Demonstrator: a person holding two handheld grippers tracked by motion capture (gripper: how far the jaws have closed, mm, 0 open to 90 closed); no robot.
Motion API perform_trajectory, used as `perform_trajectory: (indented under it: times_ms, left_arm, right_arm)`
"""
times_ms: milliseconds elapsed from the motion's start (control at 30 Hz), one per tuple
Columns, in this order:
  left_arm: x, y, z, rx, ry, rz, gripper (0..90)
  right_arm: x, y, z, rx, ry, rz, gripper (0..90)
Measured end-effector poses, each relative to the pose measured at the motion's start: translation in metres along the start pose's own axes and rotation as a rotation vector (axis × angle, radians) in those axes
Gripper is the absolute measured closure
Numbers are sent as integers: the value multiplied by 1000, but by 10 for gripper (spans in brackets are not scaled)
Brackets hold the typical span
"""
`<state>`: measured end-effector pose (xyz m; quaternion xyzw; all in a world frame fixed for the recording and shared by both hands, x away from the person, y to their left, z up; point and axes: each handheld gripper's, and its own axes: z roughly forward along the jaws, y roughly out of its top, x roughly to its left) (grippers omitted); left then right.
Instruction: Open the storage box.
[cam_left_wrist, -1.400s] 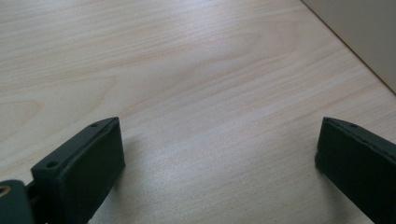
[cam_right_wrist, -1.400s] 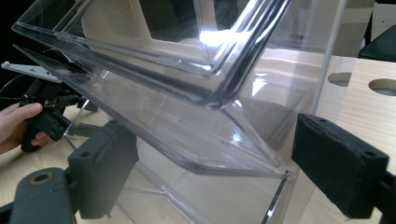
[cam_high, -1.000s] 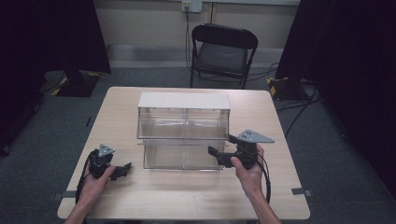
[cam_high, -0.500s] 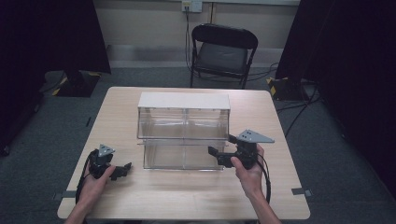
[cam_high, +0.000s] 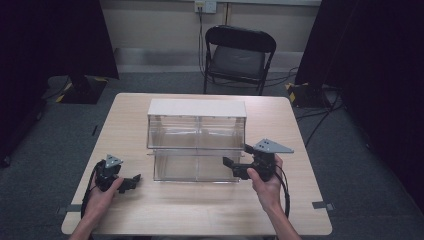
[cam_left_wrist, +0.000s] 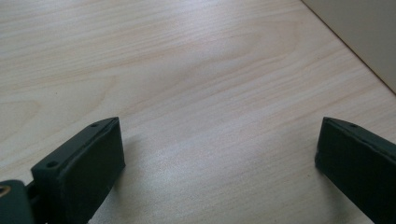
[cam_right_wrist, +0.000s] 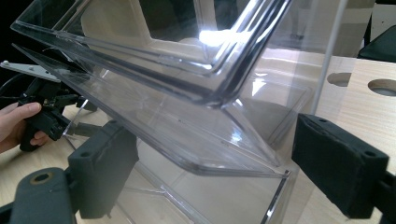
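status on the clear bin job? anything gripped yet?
Done: nothing visibly; the clear two-tier plastic bin unit sits mid-table with both tiers looking empty. In hand: the right gripper is at the lower tier's front right, jaws open either side of its clear flap, not closed on it. The left gripper sits open over bare light wooden table. Left: the grasp itself and whatever follows.

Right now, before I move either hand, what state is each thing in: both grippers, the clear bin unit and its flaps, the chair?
Left gripper: jaws wide open, empty, low over bare table.
Right gripper: jaws open, set either side of the lower flap's edge, not clamped.
Clear bin unit: upright, two tiers, looks empty.
Lower flap: tilted outward.
Chair: unoccupied, behind the table.
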<state>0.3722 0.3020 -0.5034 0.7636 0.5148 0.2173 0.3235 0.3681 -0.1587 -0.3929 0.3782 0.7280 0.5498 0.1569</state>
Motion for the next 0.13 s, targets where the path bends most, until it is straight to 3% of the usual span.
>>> perform_trajectory:
  times_ms: [133]
  left_arm:
    - [0, 0, 0, 0, 0, 0, 7]
  right_arm:
    - [0, 0, 0, 1, 0, -1, 136]
